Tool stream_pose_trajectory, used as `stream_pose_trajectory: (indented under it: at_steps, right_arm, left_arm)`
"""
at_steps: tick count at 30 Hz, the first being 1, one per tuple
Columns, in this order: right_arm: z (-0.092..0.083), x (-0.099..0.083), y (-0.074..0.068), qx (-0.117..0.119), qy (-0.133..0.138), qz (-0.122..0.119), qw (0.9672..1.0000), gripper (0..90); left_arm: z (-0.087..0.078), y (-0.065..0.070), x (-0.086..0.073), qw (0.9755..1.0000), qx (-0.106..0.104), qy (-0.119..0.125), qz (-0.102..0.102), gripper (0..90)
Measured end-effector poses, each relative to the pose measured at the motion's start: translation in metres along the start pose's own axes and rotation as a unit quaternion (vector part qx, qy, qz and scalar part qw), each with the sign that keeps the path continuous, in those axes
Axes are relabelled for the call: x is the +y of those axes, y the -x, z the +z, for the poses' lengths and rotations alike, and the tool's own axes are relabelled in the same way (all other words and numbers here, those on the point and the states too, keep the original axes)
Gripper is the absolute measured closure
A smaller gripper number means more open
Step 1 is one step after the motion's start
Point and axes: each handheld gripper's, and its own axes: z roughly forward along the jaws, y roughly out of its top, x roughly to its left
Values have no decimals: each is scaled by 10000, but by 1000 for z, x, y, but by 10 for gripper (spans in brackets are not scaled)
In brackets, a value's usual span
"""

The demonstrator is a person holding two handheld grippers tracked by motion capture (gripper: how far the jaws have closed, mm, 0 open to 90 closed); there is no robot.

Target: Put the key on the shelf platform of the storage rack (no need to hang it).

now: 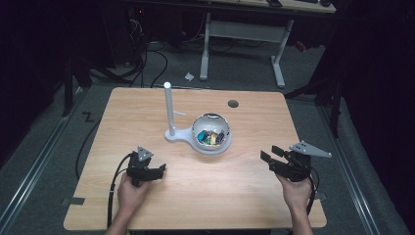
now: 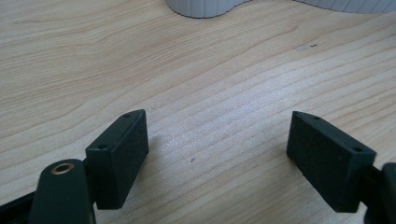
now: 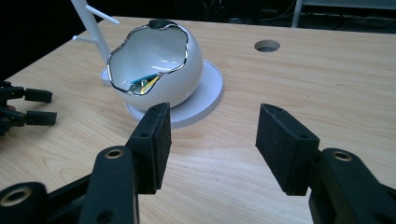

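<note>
Both hands sit at the near edge of the light wood-grain bench [image 1: 147, 112], each gripper held low over bare wood. Left gripper [image 1: 157, 171]: jaws apart, nothing between them. Right gripper [image 1: 268, 155]: jaws also apart and empty, aimed toward the centre. Further in, mid-bench, the white egg-shaped ceramic bowl with a jagged silver rim [image 1: 211, 133] sits on the round end of a white flat base [image 1: 182, 135]; small coloured pieces [image 1: 210, 137] lie inside the bowl, too small to identify. Behind it, the white upright post with short side pegs [image 1: 169, 108] rises from the same base. Judgement: this is the approach step, nothing grasped yet. Next move likely needs the right gripper to come in over the rim and down into the bowl without clipping the jagged edge.
</note>
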Motion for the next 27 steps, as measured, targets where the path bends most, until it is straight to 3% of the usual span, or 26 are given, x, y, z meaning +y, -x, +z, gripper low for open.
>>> stream_pose_trajectory:
  at_steps: [27]
  right_arm:
    - [24, -39, -2, 98, -164, 251, 9995, 449]
  left_arm:
    - [0, 0, 0, 10000, -3, 0, 7, 211]
